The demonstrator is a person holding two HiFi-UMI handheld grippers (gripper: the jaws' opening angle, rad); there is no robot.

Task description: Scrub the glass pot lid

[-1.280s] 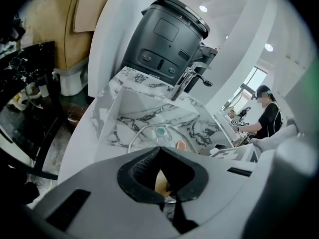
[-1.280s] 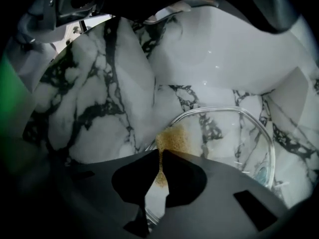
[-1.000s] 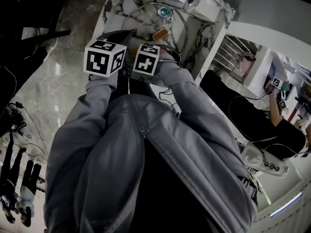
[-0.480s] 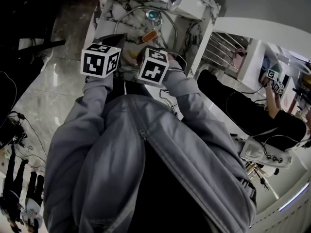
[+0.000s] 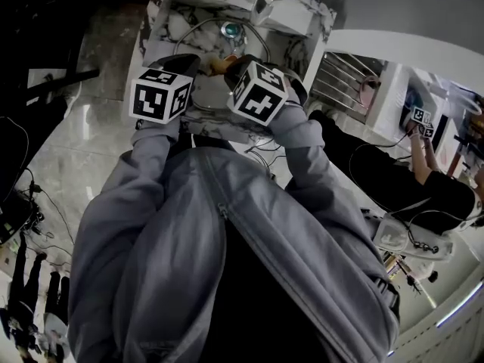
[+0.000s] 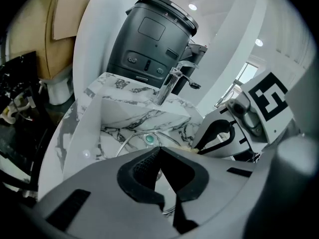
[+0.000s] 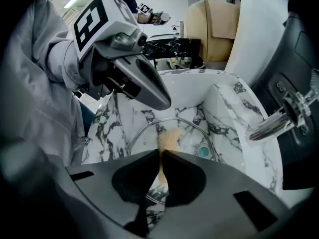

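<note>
**Markings.** The only print that can be made out is the black-and-white square pattern on the left cube (image 5: 161,95) and the right cube (image 5: 261,91).

**Jaws.**
- The left gripper (image 6: 158,152) has its jaws pressed together. Whether they pinch anything cannot be told.
- The right gripper (image 7: 160,156) has its jaws closed on a tan sponge (image 7: 172,137), which sticks out past the tips.

**Task item.** The glass lid (image 7: 144,128) lies in the marble sink (image 7: 219,108), below both pairs of jaws. Its metal rim curves out past the tips. A teal drain (image 7: 203,152) sits beyond the right jaws, to their right.

**Edges and room.**
- The sink walls rise close on both sides.
- The tap (image 7: 279,118) overhangs the basin beyond the jaws.
- The two grippers stand near each other above the lid.
</note>
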